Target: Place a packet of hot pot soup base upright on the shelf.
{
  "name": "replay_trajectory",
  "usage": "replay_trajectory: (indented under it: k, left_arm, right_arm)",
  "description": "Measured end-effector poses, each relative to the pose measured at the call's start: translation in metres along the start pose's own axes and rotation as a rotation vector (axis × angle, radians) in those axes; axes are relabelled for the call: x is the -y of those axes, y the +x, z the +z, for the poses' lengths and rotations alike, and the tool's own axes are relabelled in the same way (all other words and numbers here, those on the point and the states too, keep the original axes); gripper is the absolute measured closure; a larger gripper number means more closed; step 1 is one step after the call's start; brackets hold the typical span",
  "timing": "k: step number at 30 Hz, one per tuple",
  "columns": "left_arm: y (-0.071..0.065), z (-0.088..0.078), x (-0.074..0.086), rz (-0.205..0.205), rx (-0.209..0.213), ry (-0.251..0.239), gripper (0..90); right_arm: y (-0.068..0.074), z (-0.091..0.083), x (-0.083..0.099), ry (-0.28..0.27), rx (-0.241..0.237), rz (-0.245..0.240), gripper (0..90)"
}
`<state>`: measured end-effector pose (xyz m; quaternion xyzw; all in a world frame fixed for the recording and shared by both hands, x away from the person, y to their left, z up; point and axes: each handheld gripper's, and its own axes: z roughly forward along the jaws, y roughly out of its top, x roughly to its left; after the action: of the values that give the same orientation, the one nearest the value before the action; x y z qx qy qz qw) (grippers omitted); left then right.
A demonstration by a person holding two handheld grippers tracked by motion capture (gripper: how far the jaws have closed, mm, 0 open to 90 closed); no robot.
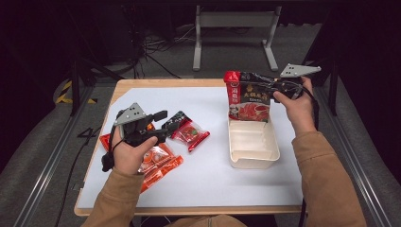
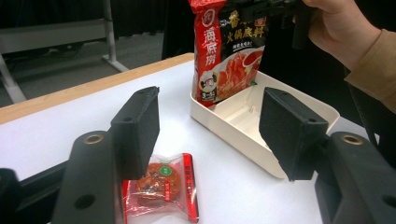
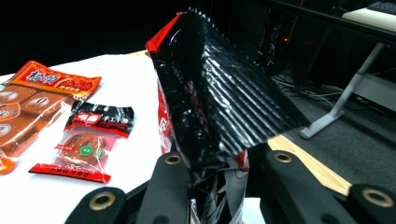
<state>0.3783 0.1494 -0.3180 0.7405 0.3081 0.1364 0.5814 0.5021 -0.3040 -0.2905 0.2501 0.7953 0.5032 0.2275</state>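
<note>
In the high view we hold the right gripper [image 1: 273, 90] clamped on the top edge of a red-and-black sauce pouch [image 1: 248, 97], which stands upright with its bottom in the far end of a cream tray [image 1: 254, 150] on the white worktop [image 1: 208, 175]. Our left gripper [image 1: 163, 124] hangs released over small snack packets [image 1: 190, 133].

In the left gripper view, its jaws stand apart above one red packet [image 2: 161, 187].

In the right gripper view, the jaws pinch the pouch's crinkled black edge [image 3: 224, 112].
</note>
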Motion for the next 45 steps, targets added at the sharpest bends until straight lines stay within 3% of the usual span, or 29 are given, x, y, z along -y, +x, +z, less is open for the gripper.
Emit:
replay_trajectory:
  k: [6,11,29,36,41,45]
  left_arm:
    - [0.001,0.000,0.000,-0.001,-0.001,0.001,37.8]
    - [0.001,0.001,0.001,-0.004,0.002,0.005,37.4]
    - [0.003,0.002,0.001,0.007,-0.009,0.023,32.6]
    - [0.004,0.002,0.001,0.022,-0.022,0.055,32.1]
    - [0.007,0.002,0.003,0.028,-0.034,0.072,28.8]
    - [0.010,-0.001,0.005,0.035,-0.037,0.090,27.8]
  right_arm:
    - [0.000,0.001,0.003,-0.002,-0.002,0.007,76.7]
    - [0.004,0.010,0.014,0.052,-0.004,0.001,75.8]
    - [0.000,0.001,0.041,0.033,0.021,0.075,76.8]
    - [0.000,0.000,0.043,0.032,0.028,0.084,75.9]
    - [0.002,-0.002,0.042,0.031,0.027,0.104,70.2]
    - [0.004,-0.007,0.040,0.012,0.049,0.127,53.4]
